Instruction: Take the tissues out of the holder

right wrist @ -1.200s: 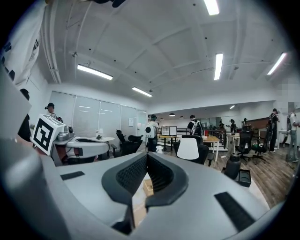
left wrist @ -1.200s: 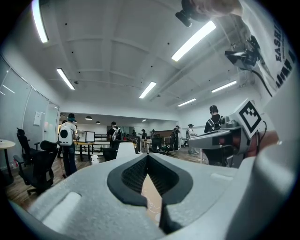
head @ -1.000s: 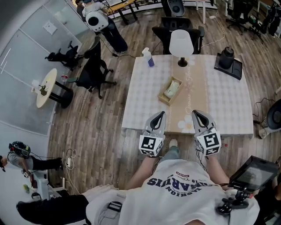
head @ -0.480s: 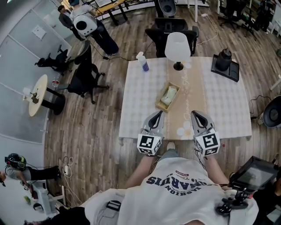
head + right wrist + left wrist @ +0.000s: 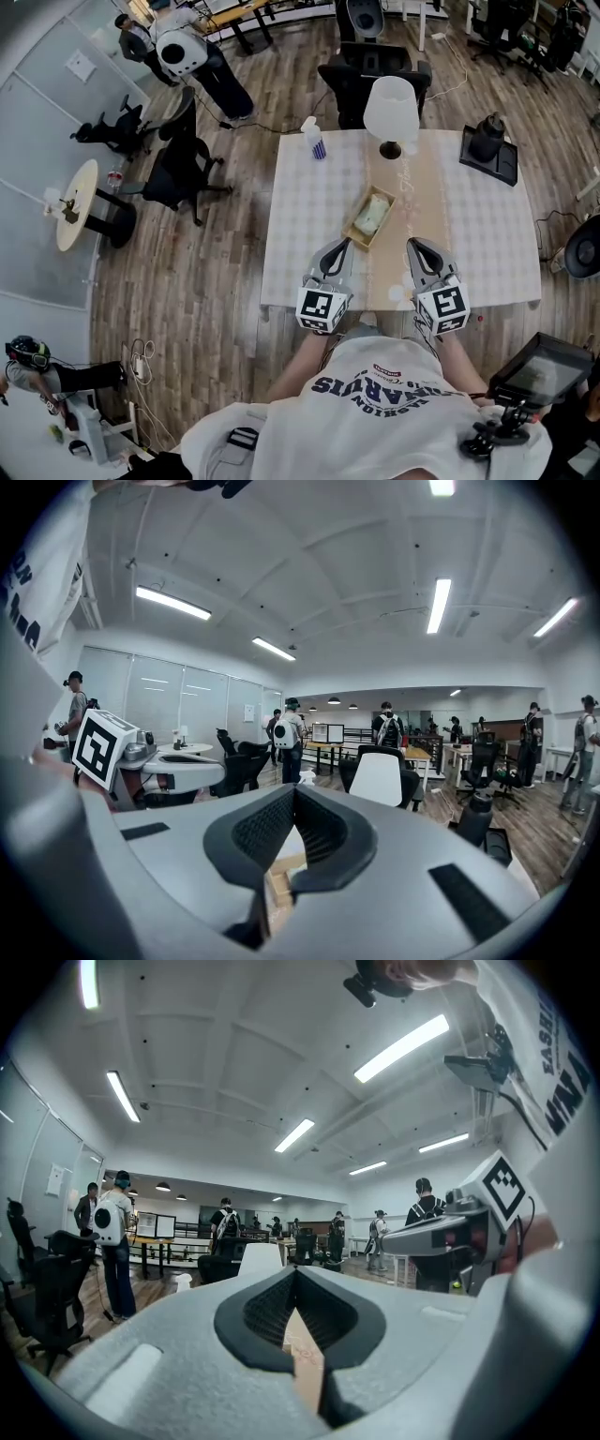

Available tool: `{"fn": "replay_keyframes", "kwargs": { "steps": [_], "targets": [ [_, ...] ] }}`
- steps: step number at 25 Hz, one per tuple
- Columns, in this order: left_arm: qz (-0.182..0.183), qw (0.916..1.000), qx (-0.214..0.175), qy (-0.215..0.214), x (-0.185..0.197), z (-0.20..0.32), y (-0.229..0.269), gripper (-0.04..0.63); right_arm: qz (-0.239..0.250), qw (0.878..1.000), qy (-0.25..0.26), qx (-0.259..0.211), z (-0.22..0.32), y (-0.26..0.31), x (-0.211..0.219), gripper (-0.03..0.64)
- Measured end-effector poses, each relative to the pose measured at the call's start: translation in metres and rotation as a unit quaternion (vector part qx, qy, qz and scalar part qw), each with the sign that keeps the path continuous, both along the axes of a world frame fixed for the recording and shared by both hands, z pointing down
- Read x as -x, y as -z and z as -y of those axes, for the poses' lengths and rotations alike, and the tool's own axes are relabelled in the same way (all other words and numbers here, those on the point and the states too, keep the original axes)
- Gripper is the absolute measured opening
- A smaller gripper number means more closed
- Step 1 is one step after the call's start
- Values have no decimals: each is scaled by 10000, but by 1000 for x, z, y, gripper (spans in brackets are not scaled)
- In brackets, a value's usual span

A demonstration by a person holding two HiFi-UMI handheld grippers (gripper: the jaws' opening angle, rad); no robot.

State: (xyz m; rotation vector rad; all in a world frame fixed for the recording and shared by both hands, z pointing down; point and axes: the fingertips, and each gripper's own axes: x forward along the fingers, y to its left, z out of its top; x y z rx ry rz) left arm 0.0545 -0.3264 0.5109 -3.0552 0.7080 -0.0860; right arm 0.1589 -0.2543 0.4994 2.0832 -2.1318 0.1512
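A wooden tissue holder (image 5: 356, 233) with a pale tissue pack (image 5: 371, 212) in it lies at an angle near the middle of the table (image 5: 309, 253), on the edge of the tan runner (image 5: 398, 225). My left gripper (image 5: 343, 244) hovers over the table's front part, just short of the holder, with its jaws shut and empty. My right gripper (image 5: 413, 244) is level with it to the right, over the runner, also shut and empty. In the right gripper view a bit of the wooden holder (image 5: 277, 889) shows through the gap below the closed jaws.
At the table's far edge stand a white lamp (image 5: 389, 105) and a spray bottle (image 5: 316, 141); a black kettle on a dark tray (image 5: 487, 142) is at the far right. Black chairs (image 5: 375, 70) stand behind the table. People stand across the room.
The table and holder now sit lower in the head view, nearer to me. Both grippers reach farther in over the table's front edge and stay shut.
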Motion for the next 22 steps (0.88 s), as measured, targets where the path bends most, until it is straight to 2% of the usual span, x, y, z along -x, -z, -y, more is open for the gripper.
{"fn": "replay_keyframes", "kwargs": {
  "steps": [11,22],
  "targets": [
    [-59,9998,24,-176,2,20,-8,5,-43,9999,145,26,29,-3,23,8],
    [-43,10000,40,-64,-4,26,-10,5,-122,9999,-24,96,27,0,-3,9]
  ]
}}
